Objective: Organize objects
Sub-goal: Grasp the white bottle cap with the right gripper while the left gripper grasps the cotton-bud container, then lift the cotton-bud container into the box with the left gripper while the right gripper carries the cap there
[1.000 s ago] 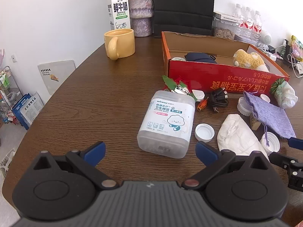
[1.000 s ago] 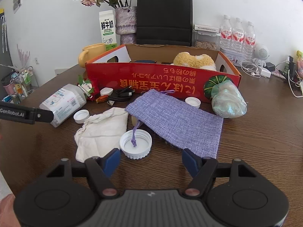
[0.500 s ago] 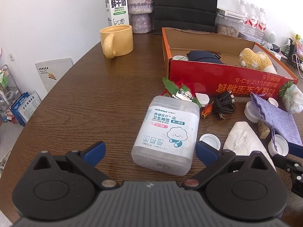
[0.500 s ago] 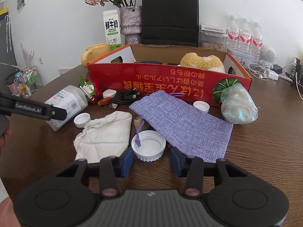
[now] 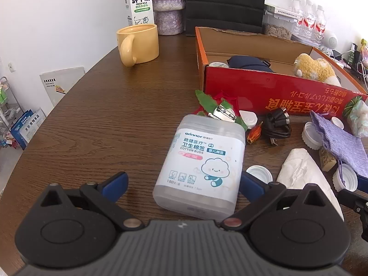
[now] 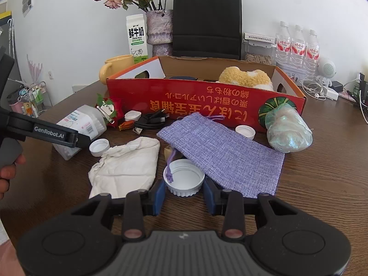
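A clear cotton-bud box (image 5: 200, 165) lies on the brown table between the wide-open fingers of my left gripper (image 5: 182, 185); the right pad is close beside it. The box also shows in the right wrist view (image 6: 79, 128). My right gripper (image 6: 184, 194) is closed around a large white jar lid (image 6: 183, 180), pads at both of its sides. A purple cloth pouch (image 6: 222, 155) lies just behind the lid, its drawstring in the lid. A white cloth bag (image 6: 127, 165) lies to the left. The red cardboard box (image 6: 202, 107) holds a plush toy (image 6: 246, 78).
Small white caps (image 6: 99, 147) (image 6: 245, 131), a black cable (image 6: 150, 120), a red-green ornament (image 6: 109, 111) and a wrapped bundle (image 6: 288, 132) lie before the box. A yellow mug (image 5: 138, 43), milk carton (image 5: 139, 2), vase and black bag stand behind.
My left gripper has moved forward so the cotton-bud box sits between its open fingers. My right gripper has closed from wide open onto the large white lid.
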Available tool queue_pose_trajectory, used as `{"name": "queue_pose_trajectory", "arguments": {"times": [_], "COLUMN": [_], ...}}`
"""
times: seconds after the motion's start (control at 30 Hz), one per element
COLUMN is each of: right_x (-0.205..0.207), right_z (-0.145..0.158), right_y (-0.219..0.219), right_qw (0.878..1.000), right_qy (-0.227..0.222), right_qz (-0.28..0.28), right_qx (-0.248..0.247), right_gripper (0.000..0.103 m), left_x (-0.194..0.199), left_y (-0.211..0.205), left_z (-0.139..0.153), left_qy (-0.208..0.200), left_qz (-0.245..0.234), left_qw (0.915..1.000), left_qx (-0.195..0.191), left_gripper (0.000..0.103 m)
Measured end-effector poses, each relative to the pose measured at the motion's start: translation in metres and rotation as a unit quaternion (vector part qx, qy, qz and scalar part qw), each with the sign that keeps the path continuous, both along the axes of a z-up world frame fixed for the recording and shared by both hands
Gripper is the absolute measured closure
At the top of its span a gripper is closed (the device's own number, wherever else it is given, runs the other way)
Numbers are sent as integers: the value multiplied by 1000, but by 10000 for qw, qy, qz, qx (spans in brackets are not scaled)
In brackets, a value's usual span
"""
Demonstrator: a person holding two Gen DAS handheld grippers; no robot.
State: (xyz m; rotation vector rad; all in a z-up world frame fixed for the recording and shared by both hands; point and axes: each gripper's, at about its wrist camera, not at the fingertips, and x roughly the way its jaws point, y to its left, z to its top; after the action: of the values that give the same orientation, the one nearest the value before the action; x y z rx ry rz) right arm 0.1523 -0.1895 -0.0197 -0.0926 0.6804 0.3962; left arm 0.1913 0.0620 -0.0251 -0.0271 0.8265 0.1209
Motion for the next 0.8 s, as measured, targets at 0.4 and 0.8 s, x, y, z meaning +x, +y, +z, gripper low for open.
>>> {"name": "queue_pose_trajectory", "arguments": {"times": [0.4, 0.8], "right_x": [-3, -10], "right_z": [1, 8], "right_y": [0, -2], "right_qw": [10000, 10000], "right_qy": [29, -46], "right_qz": [-25, -15], "right_qx": [-20, 33], "right_gripper": [68, 69], "left_x": [-8, -21], "left_y": [-7, -11], "left_z": [2, 12], "left_qy": [-90, -258], "left_qz": [-201, -251], "left_qw": [9996, 9993], "left_qx": [-153, -54], "left_gripper": [35, 37]}}
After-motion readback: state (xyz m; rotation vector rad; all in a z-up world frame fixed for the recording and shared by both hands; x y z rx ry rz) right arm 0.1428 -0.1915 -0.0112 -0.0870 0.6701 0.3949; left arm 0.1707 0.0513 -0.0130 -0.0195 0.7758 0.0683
